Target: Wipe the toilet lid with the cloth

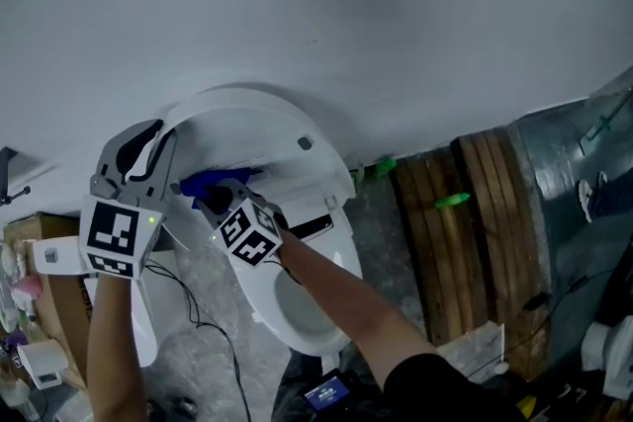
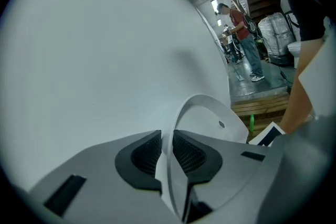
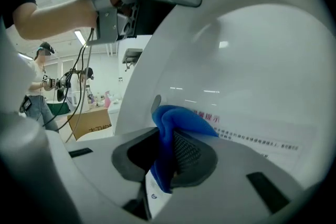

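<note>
Left gripper [image 2: 167,145] clamps the rim of the raised toilet lid [image 2: 210,113]. Right gripper [image 3: 169,153] is closed on the blue cloth [image 3: 181,118], half buried between its pads; cloth-to-lid contact is unclear.

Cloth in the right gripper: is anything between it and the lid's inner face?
Nothing visible. The cloth, clamped in the right gripper, faces the raised toilet lid and its bare inner surface. The left gripper grips the lid's rim off to one side, clear of the cloth.
</note>
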`<state>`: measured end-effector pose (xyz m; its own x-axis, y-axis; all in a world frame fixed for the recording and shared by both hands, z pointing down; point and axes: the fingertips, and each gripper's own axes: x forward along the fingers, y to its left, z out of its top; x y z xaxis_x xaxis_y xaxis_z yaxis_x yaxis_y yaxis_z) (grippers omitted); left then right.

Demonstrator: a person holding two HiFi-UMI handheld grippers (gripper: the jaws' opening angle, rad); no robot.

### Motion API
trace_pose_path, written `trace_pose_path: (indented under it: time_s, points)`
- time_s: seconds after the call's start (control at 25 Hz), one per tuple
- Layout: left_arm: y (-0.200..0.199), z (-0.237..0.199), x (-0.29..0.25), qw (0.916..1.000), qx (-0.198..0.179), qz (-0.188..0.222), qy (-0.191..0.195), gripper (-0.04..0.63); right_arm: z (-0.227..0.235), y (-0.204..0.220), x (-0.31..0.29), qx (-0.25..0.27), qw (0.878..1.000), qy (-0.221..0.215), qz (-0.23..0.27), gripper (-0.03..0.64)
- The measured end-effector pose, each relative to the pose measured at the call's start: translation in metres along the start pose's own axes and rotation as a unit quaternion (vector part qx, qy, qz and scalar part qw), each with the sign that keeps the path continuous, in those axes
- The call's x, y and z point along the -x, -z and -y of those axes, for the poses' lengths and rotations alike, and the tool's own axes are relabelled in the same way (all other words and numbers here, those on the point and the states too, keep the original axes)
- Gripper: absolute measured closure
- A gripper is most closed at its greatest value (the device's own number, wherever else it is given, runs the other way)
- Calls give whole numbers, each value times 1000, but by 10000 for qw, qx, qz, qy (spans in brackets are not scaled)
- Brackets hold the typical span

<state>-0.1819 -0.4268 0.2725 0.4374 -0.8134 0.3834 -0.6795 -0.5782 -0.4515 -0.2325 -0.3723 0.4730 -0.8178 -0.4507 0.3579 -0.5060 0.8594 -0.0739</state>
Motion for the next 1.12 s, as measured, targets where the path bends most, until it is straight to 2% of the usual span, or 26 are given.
trace_pose_path:
  time_s: [0.28,0.6,0.88,1.12]
  points:
    - [2,1,-2,9999,44,111,-34,528,-5,74,-12,-109,9965,-83,-828,549]
    - [1,2,0,9996,124,211,-115,528,21,125,11,-316,9885,241,-1461,548]
    - [3,0,-2,9993,264,193,-169,528,58,116,46,-191,9856,584,-1578,548]
    - [4,0,-2,9993,300,94,-188,528,81,79,72,2,9868,789,-1412,548]
